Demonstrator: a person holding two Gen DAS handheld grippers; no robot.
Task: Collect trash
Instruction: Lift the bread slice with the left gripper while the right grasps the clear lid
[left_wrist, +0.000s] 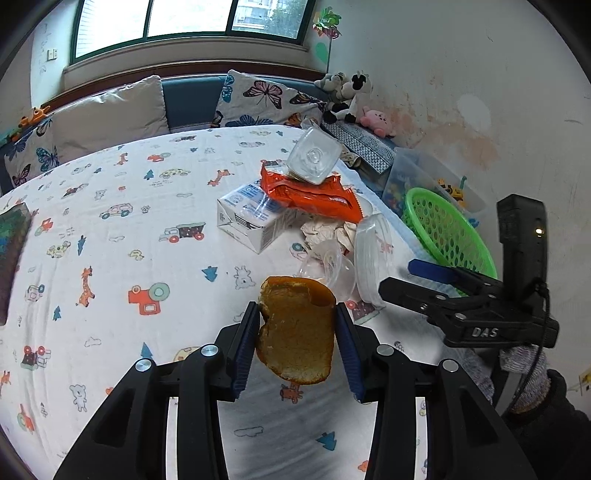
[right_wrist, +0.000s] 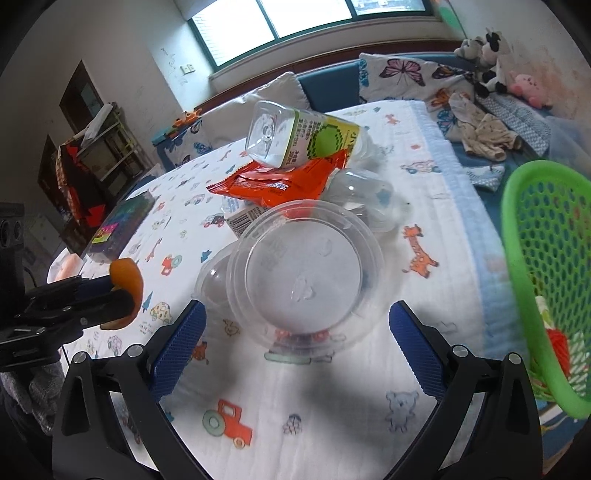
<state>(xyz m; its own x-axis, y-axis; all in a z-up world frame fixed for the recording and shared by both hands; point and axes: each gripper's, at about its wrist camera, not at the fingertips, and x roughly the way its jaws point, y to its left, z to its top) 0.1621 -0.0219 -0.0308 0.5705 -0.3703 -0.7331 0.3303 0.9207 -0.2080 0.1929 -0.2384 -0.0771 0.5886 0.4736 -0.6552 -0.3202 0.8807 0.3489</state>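
My left gripper (left_wrist: 297, 325) is clamped on a piece of orange peel (left_wrist: 297, 330), both blue pads pressed against its sides, and I have it lifted clear above the bedsheet (left_wrist: 122, 236). From the right wrist view I can see that same peel (right_wrist: 127, 284) pinched out at the left edge.

My right gripper (right_wrist: 297, 328) is spread wide with nothing between its fingers, hovering just short of a clear plastic container (right_wrist: 303, 266) that lies tipped on its side, open mouth facing me. In the left view that gripper (left_wrist: 402, 278) sits right beside the container's rim (left_wrist: 371, 258).

Behind it is the trash pile: an orange snack wrapper (left_wrist: 314, 194) draped over a white carton (left_wrist: 251, 218), an empty clear bottle (right_wrist: 295, 134) with a green-yellow label resting on top of the wrapper, and crumpled tissue (left_wrist: 327, 230) just beside the carton. The green mesh basket (right_wrist: 546, 266) stands off the bed's right edge, with something red and white inside.
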